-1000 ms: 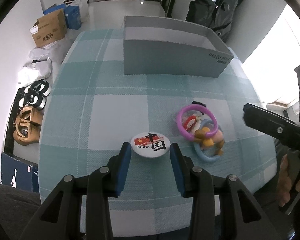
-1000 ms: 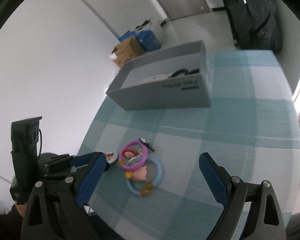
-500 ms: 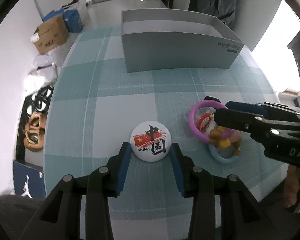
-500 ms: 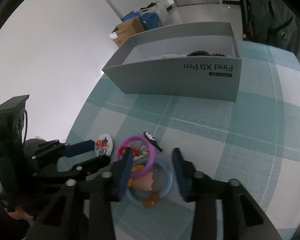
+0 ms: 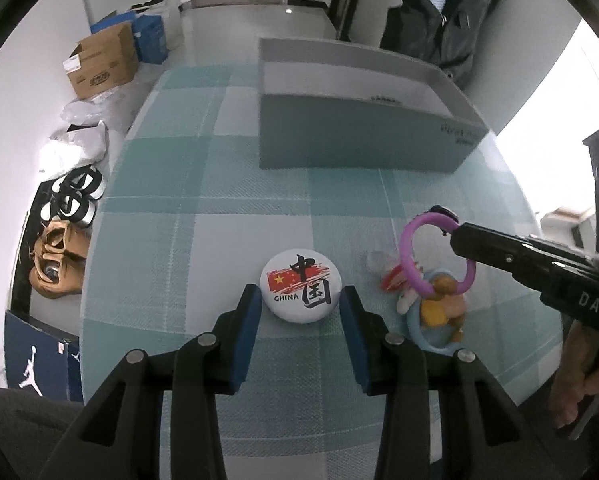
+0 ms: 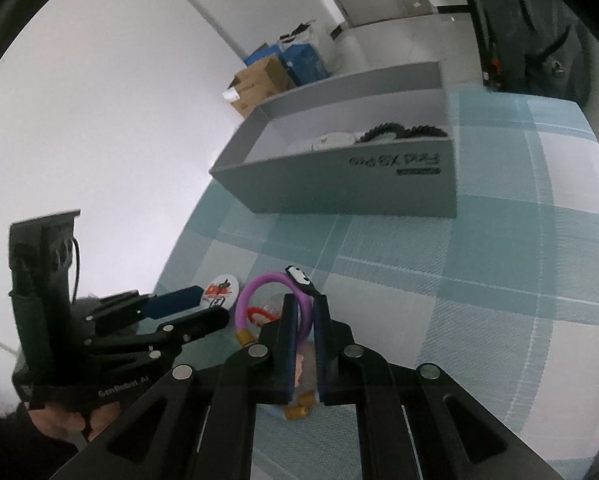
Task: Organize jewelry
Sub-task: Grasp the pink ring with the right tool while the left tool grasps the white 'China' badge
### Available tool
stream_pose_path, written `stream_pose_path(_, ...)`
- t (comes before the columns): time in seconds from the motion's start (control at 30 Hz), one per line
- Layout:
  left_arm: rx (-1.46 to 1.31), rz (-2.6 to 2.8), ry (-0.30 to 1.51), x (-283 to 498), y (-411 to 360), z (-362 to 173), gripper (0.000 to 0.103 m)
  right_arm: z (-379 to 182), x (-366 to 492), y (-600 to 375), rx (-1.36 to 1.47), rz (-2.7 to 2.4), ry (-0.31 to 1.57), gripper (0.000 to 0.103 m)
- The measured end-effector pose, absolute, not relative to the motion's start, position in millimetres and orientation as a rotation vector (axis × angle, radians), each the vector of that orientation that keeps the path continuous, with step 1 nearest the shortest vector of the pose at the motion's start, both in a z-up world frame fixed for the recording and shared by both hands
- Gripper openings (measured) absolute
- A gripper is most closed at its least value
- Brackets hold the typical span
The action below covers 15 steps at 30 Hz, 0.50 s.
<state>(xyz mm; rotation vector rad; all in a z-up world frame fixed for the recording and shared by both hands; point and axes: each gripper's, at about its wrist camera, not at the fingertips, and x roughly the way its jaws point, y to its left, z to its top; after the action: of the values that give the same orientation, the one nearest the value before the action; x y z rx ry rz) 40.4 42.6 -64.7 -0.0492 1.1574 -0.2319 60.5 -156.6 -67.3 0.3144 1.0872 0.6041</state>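
Observation:
My right gripper (image 6: 305, 304) is shut on a purple ring bracelet (image 6: 255, 286), which stands tilted up off the checked cloth; it also shows in the left wrist view (image 5: 411, 258). Under it lie a light blue ring (image 5: 419, 330) and small toy charms (image 5: 443, 304). My left gripper (image 5: 301, 300) is open, its blue pads on either side of a round white badge (image 5: 299, 284) marked CHINA with a red flag. The badge lies flat on the table.
A grey open box (image 5: 363, 132) stands at the back of the table, with a black beaded item and white pieces inside (image 6: 399, 132). Cardboard boxes (image 5: 99, 64) and shoes (image 5: 59, 256) lie on the floor at the left. A dark jacket (image 5: 447, 8) hangs behind the box.
My right gripper came down over the pile, closed on the purple ring and tipped it up on edge. My left gripper stayed open around the badge.

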Motion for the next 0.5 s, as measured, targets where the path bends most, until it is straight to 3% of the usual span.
stream_pose_path(0.5, -0.073, -0.240, 1.014, 25.9, 36.2, -25.6, 0.035, -44.9, 59.6, -175.6, 0.411, 0.607, 1.000, 0.007)
